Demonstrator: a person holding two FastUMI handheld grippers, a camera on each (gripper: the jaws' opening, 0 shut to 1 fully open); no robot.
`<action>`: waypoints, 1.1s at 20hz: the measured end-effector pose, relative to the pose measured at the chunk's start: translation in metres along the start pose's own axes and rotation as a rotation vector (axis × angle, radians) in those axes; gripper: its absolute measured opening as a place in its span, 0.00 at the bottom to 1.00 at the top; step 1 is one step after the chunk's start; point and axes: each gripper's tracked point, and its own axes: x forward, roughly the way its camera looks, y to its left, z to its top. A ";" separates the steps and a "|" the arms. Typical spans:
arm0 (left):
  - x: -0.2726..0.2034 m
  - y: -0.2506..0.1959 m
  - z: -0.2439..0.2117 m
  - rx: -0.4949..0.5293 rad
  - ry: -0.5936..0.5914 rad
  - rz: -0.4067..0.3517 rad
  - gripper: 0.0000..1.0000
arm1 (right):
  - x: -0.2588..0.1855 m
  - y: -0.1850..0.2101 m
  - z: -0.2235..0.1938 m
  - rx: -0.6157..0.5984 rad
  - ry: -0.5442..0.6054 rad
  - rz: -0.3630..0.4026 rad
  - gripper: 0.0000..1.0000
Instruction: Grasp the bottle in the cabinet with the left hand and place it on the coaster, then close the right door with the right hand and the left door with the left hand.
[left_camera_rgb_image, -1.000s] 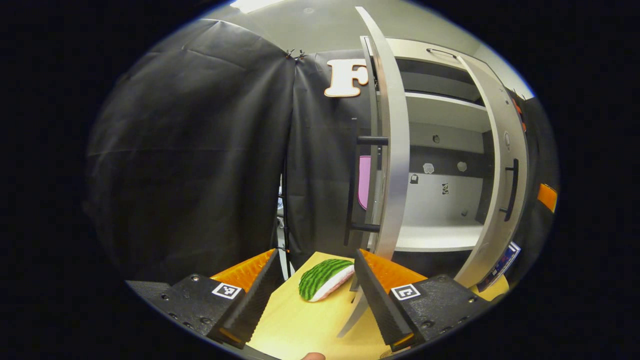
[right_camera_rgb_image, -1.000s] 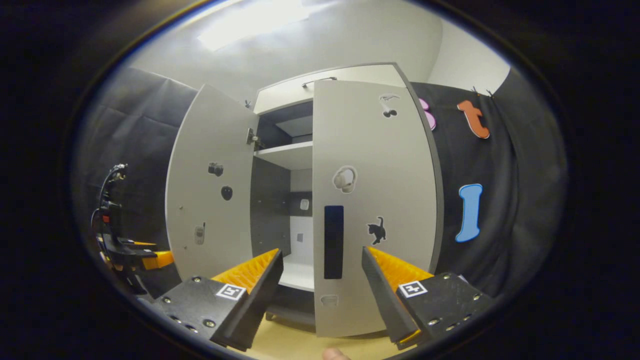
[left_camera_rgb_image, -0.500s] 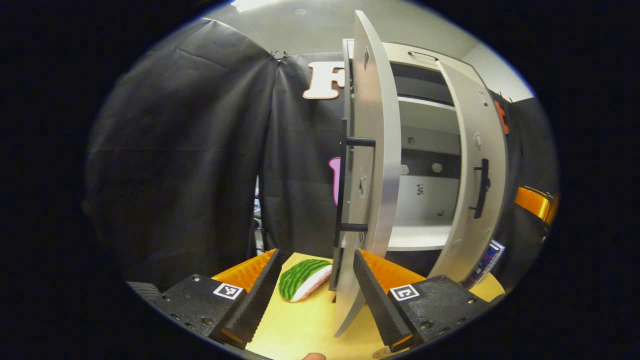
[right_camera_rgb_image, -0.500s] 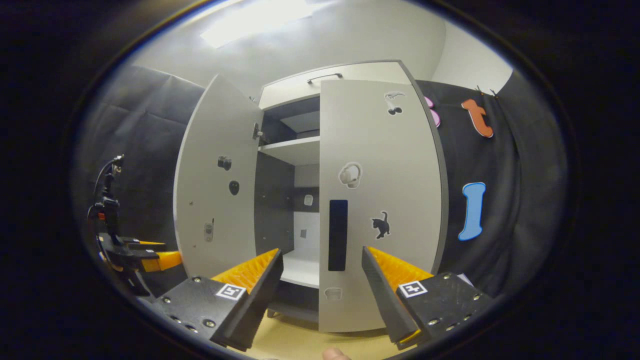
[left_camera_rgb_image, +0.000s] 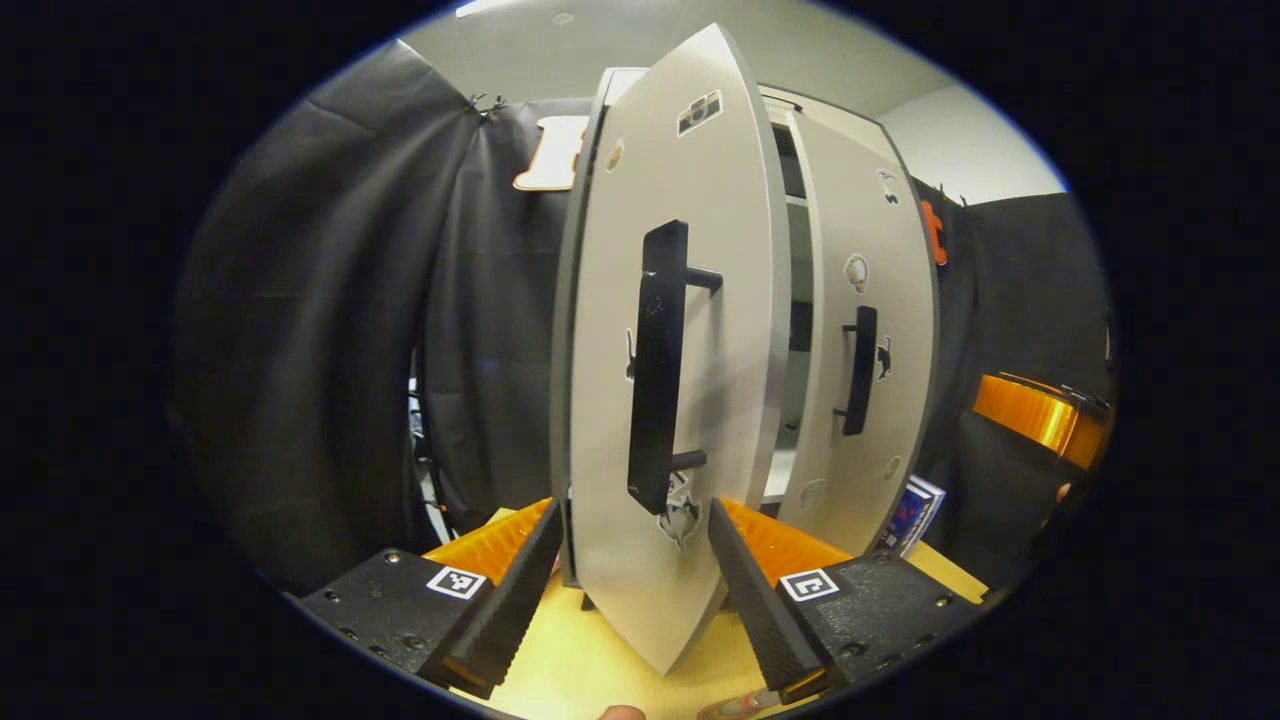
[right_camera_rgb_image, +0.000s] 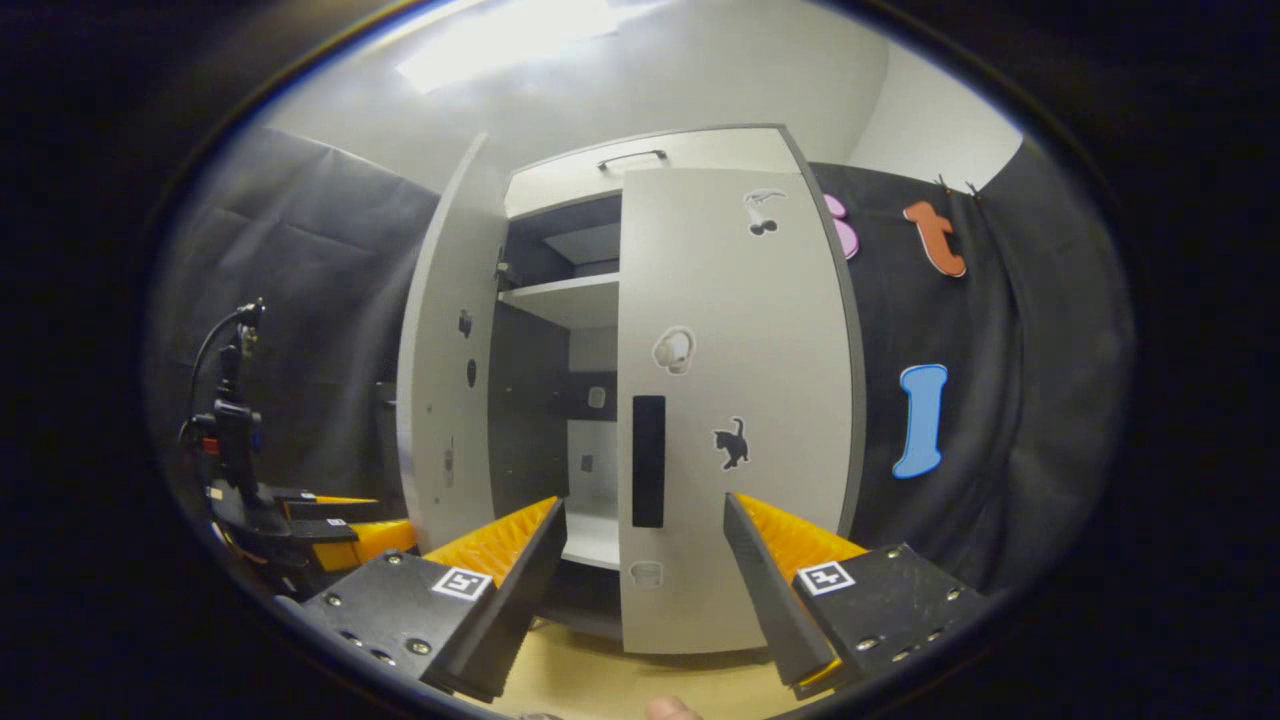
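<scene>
Light comes from above: a ceiling panel glares white and washed out in the right gripper view; the left gripper view is evenly lit, the left door pale and its handle casting a soft shadow on the panel; the cabinet interior falls dim; the counter glows warm yellow; fisheye bending bows the door edges, strongest toward the rim, where detail darkens and softens; the centres stay sharp.
</scene>
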 end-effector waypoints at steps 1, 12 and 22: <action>0.005 -0.006 0.001 -0.004 0.000 -0.016 0.91 | -0.001 -0.002 0.000 0.000 0.000 -0.006 0.95; 0.043 -0.047 0.037 -0.010 -0.085 -0.111 0.93 | -0.012 -0.033 -0.001 -0.002 0.000 -0.078 0.95; 0.087 -0.056 0.048 0.004 -0.102 -0.089 0.93 | -0.024 -0.077 0.001 -0.003 -0.012 -0.180 0.93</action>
